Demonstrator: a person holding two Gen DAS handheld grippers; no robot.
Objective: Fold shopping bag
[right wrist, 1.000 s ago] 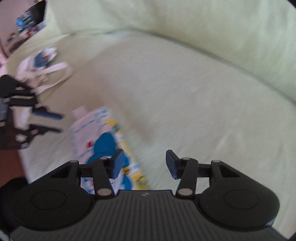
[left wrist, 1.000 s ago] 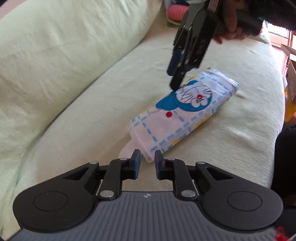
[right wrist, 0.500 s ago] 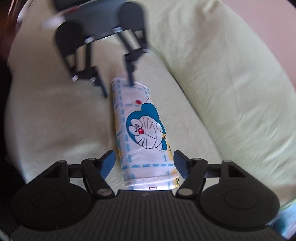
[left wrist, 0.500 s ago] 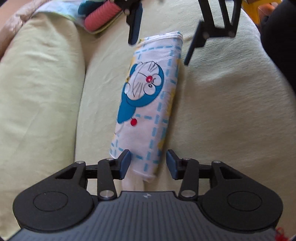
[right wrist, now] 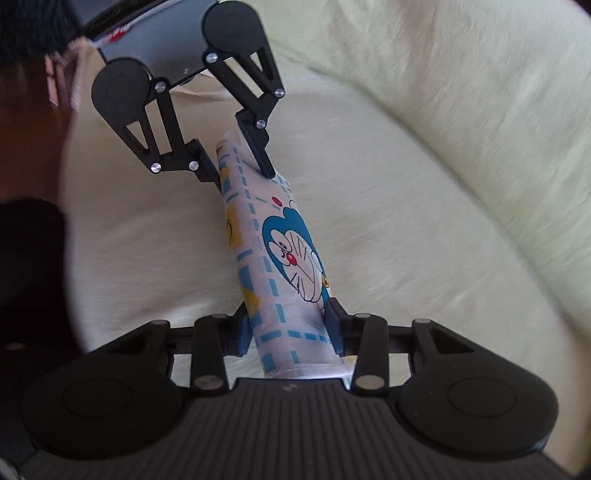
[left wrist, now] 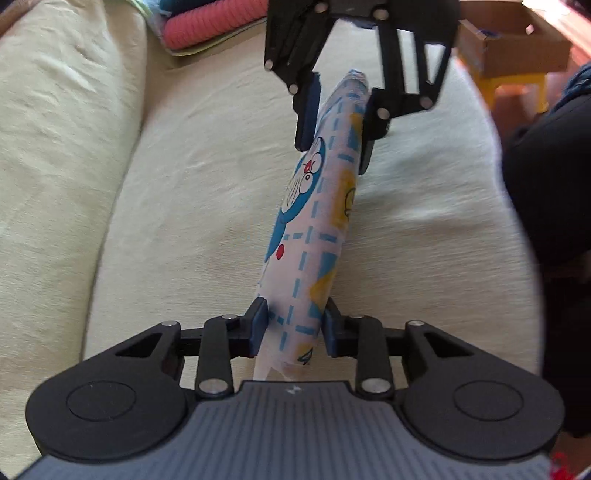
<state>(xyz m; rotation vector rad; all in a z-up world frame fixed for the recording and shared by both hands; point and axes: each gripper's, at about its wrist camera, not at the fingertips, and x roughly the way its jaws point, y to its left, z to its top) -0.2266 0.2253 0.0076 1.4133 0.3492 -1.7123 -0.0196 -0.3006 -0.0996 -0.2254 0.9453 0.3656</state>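
Note:
The shopping bag [left wrist: 314, 221] is white with blue dashed lines and a blue cartoon cat, folded into a long narrow strip. It is stretched between both grippers above the pale green sofa seat [left wrist: 184, 184]. My left gripper [left wrist: 293, 326] is shut on the near end in the left wrist view. My right gripper [left wrist: 336, 122] is shut on the far end there. In the right wrist view the bag [right wrist: 280, 258] runs from my right gripper [right wrist: 290, 332] up to my left gripper [right wrist: 243, 173].
The sofa back cushion [left wrist: 55, 129] rises on the left. A pink rolled item [left wrist: 210, 26] lies at the far end of the seat. A cardboard box [left wrist: 517, 48] on a yellow stool stands beyond the sofa edge. The person's dark clothing [left wrist: 554, 184] is on the right.
Both grippers have closed on the two ends of the folded bag. The bag has come up off the seat and turned onto its edge between them.

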